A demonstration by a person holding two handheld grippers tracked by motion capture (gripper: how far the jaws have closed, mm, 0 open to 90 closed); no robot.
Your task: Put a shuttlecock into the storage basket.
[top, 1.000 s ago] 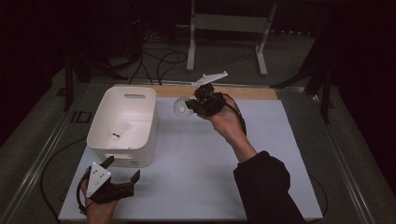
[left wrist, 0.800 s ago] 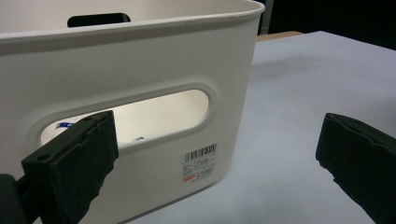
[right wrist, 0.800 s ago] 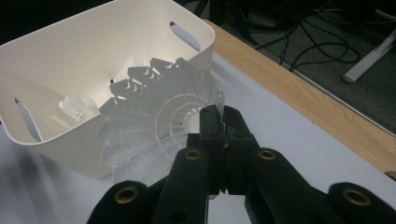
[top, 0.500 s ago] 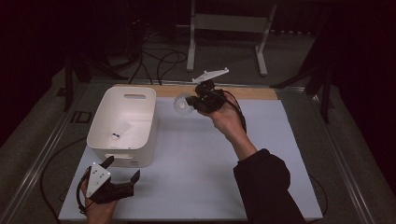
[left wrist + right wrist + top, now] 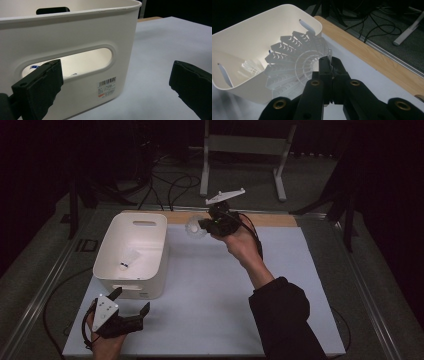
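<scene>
A person's right gripper (image 5: 202, 226), held above the far side of the worktop (image 5: 210, 285) just right of a white bin (image 5: 131, 254), has its fingers closed on the rim of a white plastic shuttlecock (image 5: 294, 65), w/ its skirt fanned toward the bin. A second shuttlecock (image 5: 128, 259) lies inside the bin; the left gripper (image 5: 131, 301) sits low at the near edge just in front of the bin wall, fingers (image 5: 37, 87) spread wide apart, holding nothing. The shuttlecock looks v. light & its lattice skirt thin & springy, prob. easy to crush, so a light pinch at the skirt rim or cork end seems best.
</scene>
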